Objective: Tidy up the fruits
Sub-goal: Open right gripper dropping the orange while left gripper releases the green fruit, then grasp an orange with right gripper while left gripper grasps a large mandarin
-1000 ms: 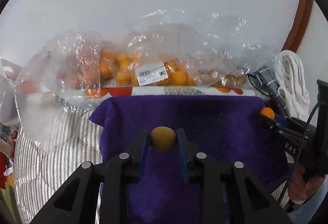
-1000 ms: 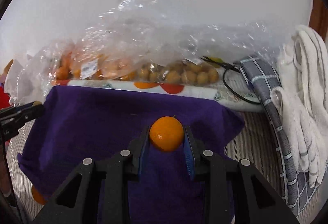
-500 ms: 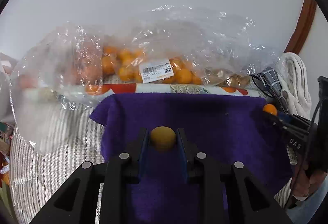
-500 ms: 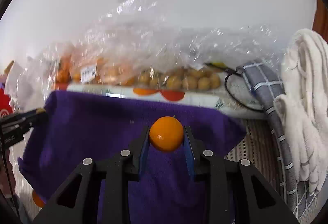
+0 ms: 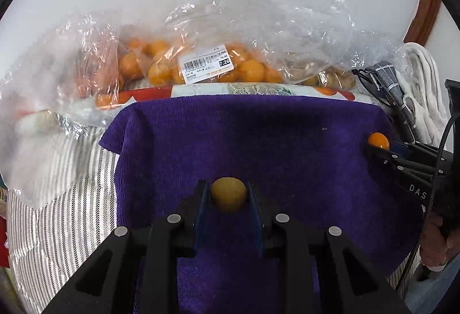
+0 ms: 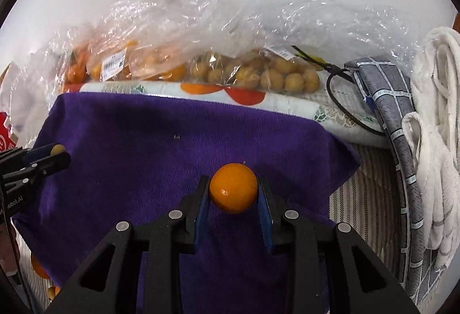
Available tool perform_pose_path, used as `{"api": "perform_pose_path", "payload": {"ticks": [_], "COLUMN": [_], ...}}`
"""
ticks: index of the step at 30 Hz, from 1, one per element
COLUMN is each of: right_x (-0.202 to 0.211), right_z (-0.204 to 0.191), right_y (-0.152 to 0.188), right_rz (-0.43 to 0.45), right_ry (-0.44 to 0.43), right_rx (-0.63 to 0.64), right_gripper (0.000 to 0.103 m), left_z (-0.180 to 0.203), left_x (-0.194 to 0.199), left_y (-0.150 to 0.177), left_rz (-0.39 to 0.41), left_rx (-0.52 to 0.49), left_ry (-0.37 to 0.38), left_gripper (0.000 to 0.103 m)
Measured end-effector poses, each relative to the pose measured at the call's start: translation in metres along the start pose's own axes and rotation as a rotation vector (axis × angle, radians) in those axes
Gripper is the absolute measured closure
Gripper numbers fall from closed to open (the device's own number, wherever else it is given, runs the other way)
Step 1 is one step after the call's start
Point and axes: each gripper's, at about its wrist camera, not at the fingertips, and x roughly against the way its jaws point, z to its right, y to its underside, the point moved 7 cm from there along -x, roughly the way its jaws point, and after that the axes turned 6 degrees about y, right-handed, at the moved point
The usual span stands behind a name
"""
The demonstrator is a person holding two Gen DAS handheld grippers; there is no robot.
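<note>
The left gripper (image 5: pixel 229 194) clamps a dull yellow-brown fruit (image 5: pixel 229 193) at lower centre, over the purple towel (image 5: pixel 258 136). The right gripper (image 6: pixel 233 193) grips a glossy orange kumquat (image 6: pixel 233 188) likewise.

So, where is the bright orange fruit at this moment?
The bright orange fruit is clamped in the right gripper, low and central in the right wrist view, over the purple towel.

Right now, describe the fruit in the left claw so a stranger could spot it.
Find the purple towel in front of the plastic bags. Above it, the left claw pinches a small round fruit. It is dull yellow-brown, unlike the glossy orange one in the right claw.
</note>
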Motion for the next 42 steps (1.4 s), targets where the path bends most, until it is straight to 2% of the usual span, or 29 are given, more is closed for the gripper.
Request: {"api": "perform_pose_path", "payload": {"ticks": [6, 13, 15, 19, 22, 26, 27, 31, 34, 37, 38, 42], "right_x": [-0.003, 0.005, 0.014, 0.034, 0.069, 0.11, 0.119, 0.161, 0.18, 0.185, 0.185, 0.17], "right_z": [-0.002, -0.006, -0.005, 0.002, 0.0, 0.002, 0.001, 0.004, 0.004, -0.006, -0.01, -0.029], "right_y": [0.0, -0.002, -0.001, 0.01, 0.025, 0.045, 0.05, 0.081, 0.098, 0.114, 0.119, 0.137], "right_rz": [-0.017, -0.007, 0.002, -0.027, 0.018, 0.111, 0.12, 0.131, 0.155, 0.171, 0.185, 0.175], "right_ry": [0.009, 0.026, 0.021, -0.019, -0.033, 0.112, 0.122, 0.067, 0.073, 0.051, 0.04, 0.015], "right_rx": [0.008, 0.039, 0.014, -0.053, -0.07, -0.045, -0.05, -0.09, -0.095, -0.097, -0.098, -0.061], "right_gripper": [0.068, 0.04, 0.038, 0.038, 0.038, 0.038, 0.038, 0.038, 0.036, 0.023, 0.022, 0.021], "left_z": [0.0, 0.001, 0.002, 0.004, 0.012, 0.024, 0.028, 0.041, 0.042, 0.035, 0.03, 0.004], "left_x": [-0.001, -0.005, -0.004, 0.007, 0.023, 0.061, 0.074, 0.117, 0.145, 0.161, 0.163, 0.161], "left_y": [0.001, 0.001, 0.0, -0.003, -0.008, -0.018, -0.02, -0.022, -0.008, 0.024, 0.035, 0.086], "left_rz": [-0.009, -0.026, -0.021, 0.004, 0.043, 0.142, 0.17, 0.241, 0.28, 0.311, 0.311, 0.265], "left_rx": [-0.017, -0.014, -0.01, -0.015, -0.031, -0.06, -0.069, -0.103, -0.091, -0.092, -0.09, -0.085], "left_ry": [-0.004, 0.007, 0.016, 0.004, -0.012, -0.036, -0.037, -0.031, -0.035, 0.01, 0.007, -0.066], "left_gripper": [0.077, 0.077, 0.07, 0.068, 0.068, 0.068, 0.068, 0.068, 0.067, 0.057, 0.054, 0.054]}}
